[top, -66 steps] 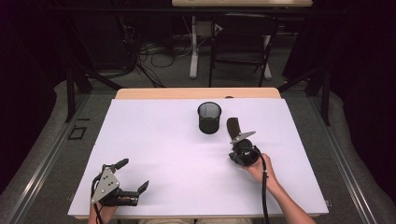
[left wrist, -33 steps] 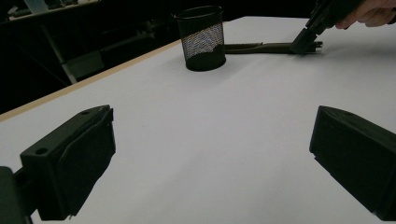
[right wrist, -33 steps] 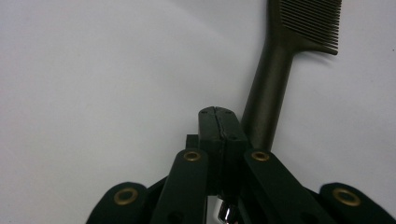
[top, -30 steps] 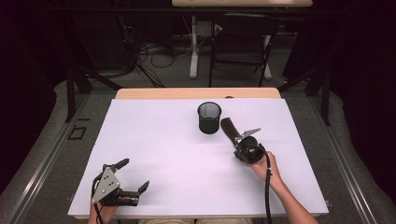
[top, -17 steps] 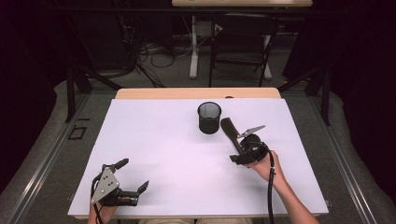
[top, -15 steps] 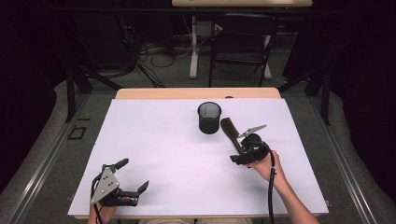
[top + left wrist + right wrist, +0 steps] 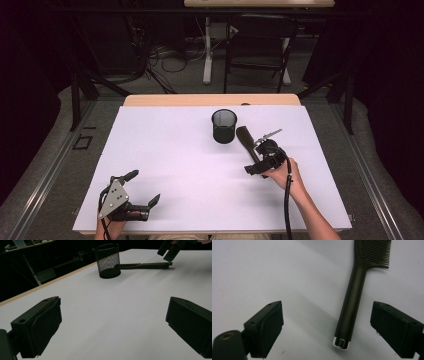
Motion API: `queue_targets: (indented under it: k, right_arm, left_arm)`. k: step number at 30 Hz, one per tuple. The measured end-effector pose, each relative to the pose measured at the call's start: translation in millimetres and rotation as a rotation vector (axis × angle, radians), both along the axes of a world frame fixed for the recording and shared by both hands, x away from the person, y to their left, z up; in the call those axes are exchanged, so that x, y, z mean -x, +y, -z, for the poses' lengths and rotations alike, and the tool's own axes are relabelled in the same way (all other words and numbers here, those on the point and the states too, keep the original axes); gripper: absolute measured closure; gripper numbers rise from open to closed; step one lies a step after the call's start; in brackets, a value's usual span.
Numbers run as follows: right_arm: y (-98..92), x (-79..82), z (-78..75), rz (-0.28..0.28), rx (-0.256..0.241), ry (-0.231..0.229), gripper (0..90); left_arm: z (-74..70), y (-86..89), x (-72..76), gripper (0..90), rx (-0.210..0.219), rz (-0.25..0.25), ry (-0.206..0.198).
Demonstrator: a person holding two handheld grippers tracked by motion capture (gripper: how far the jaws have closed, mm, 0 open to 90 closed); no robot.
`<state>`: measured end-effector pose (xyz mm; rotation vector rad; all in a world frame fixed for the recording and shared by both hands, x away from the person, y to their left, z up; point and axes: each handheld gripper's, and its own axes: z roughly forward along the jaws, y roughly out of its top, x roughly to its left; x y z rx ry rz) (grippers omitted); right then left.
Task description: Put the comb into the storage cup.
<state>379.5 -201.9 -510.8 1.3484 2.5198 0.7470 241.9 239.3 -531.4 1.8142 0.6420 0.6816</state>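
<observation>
our right gripper [image 7: 325, 327] jaws wide over dark brown plastic comb [image 7: 355, 293] flat on white surface [image 7: 165, 150]; slim handle may skid, strike black mesh cup [image 7: 224, 126]. left gripper [image 7: 142, 187] jaws wide, idle.

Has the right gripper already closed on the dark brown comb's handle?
No: the right gripper is open, its jaws standing apart on either side of the dark brown comb lying on the table.

The table [image 7: 165, 150] is being viewed from above, facing forward. The left gripper view is looking low across it towards the mesh cup [image 7: 107, 260]. The comb [image 7: 354, 297] is being framed closely from above; it is shared by all views.
</observation>
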Motion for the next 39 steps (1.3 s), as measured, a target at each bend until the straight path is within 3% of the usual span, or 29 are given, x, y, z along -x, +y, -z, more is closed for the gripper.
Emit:
queue_targets:
  k: [8,11,16,17,18,19,20,26,30,31,32,33,35,39]
  right_arm:
    - [-1.0,-13.8,-0.7,0.024,0.034,0.049,1.1]
    - [-0.5,-20.1,0.6,0.042,-0.003,0.069,0.0]
    - [2.2,-28.1,-2.2,0.051,0.021,0.106,0.0]
    - [1.8,-29.8,-5.4,0.042,0.059,0.139,0.0]
    - [2.2,-31.0,-5.6,0.042,0.059,0.139,0.0]
    - [3.7,-31.6,0.4,0.058,-0.013,0.084,0.0]
    - [3.2,-33.0,-2.4,0.051,0.018,0.109,0.0]
    - [4.7,-38.5,-3.5,0.059,0.039,0.119,0.0]
    - [6.7,-41.3,-0.7,0.052,0.032,0.102,6.6]
    - [7.4,-41.8,-0.9,0.054,0.043,0.113,8.6]
    - [7.6,-42.6,-4.1,0.050,0.089,0.148,10.3]
    - [7.7,-43.2,-3.8,0.050,0.092,0.145,11.4]
    - [8.7,-44.1,0.7,0.055,0.047,0.115,14.0]
    - [9.9,-46.8,2.2,0.057,0.074,0.124,24.1]
  left_arm:
    - [-0.5,-1.4,0.4,0.3,-0.006,0.009,-0.008]
    - [-0.4,-1.5,0.1,0.3,-0.004,0.010,-0.008]
    - [-0.5,-1.6,0.5,0.3,-0.003,0.010,-0.009]
    - [-0.5,-1.5,0.4,0.3,-0.003,0.010,-0.008]
    - [-0.5,-1.4,0.4,0.3,-0.004,0.010,-0.008]
    - [-0.5,-1.4,0.2,0.3,-0.004,0.010,-0.008]
    - [-0.4,-1.4,0.2,0.3,-0.004,0.011,-0.008]
    - [-0.5,-1.5,0.3,0.3,-0.009,0.010,-0.008]
    - [-0.5,-1.5,0.3,0.3,-0.009,0.009,-0.009]
    - [-0.3,-1.5,0.1,0.3,-0.008,0.010,-0.009]
    - [-0.3,-1.4,-0.1,0.3,-0.011,0.011,-0.010]
    - [-0.3,-1.4,-0.1,0.3,-0.012,0.010,-0.010]
    - [-0.5,-1.5,0.2,0.3,-0.010,0.008,-0.010]
    - [-0.6,-1.7,0.4,0.3,-0.012,0.011,-0.010]
